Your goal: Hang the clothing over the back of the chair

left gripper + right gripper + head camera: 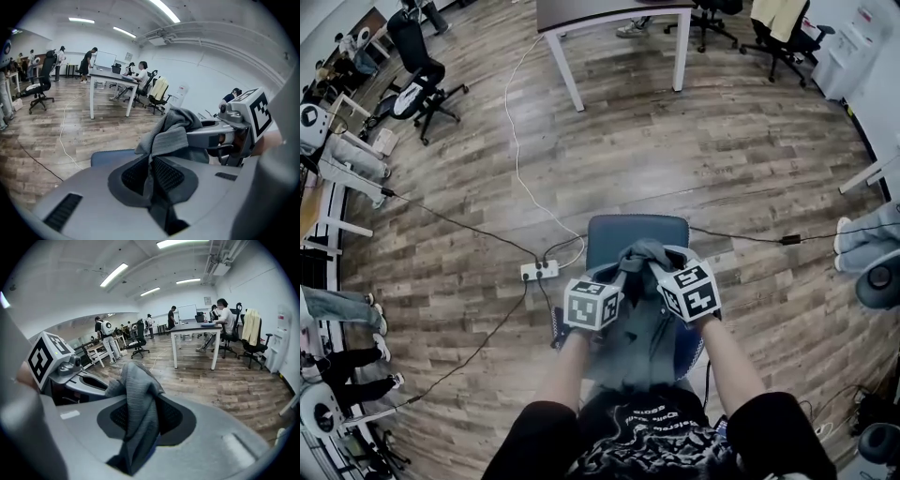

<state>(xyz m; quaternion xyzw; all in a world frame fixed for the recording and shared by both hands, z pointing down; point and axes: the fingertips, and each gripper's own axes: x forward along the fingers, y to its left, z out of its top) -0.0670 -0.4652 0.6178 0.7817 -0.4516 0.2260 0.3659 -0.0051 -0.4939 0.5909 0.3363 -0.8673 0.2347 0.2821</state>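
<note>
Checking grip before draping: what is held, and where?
Both hold the grey garment: left hand-held gripper and right hand-held gripper each pinch a bunched fold at its top.

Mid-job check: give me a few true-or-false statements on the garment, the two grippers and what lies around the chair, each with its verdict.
1. The left gripper and the right gripper both have their jaws shut on the grey garment. True.
2. The garment hangs over the chair back with both grippers off it. False: both grippers clamp it, bunched up above the chair.
3. The chair under the garment is blue. True.
4. In the head view, the white power strip lies on the floor to the right of the chair. False: it lies to the chair's left.
5. A table with white legs stands beyond the chair. True.
</note>
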